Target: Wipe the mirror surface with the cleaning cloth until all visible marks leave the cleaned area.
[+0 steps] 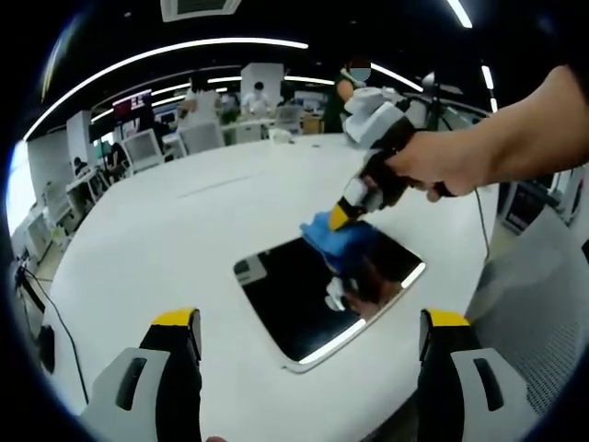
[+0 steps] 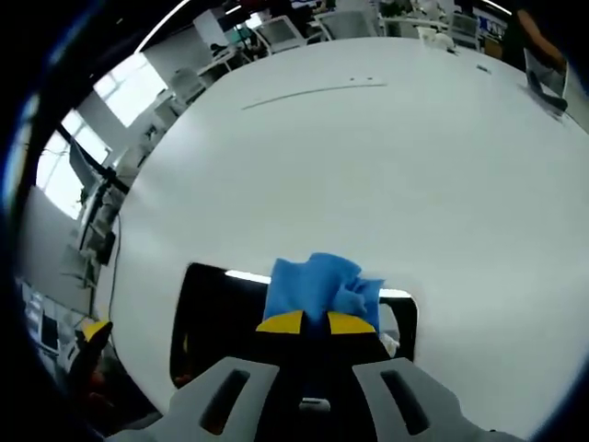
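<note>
**Cloth pressed on the mirror**

The mirror [image 1: 327, 299], a flat dark glossy rounded rectangle, lies on my white surface [image 1: 184, 239], long axis slanting across the left gripper view; my right gripper [image 2: 315, 322] has its fingers clamped on the crumpled blue cloth [image 2: 317, 281] atop it; left gripper [image 1: 308, 345] fingers wide apart, empty.

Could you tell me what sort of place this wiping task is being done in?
Most likely an open-plan office or lab: a large white table bearing the mirror, desks with monitors behind, and long ceiling light strips.

Right hand-held gripper [image 1: 340, 217] pressing blue cloth [image 1: 333, 236] on mirror [image 1: 304, 308], white table [image 1: 175, 230]
</note>
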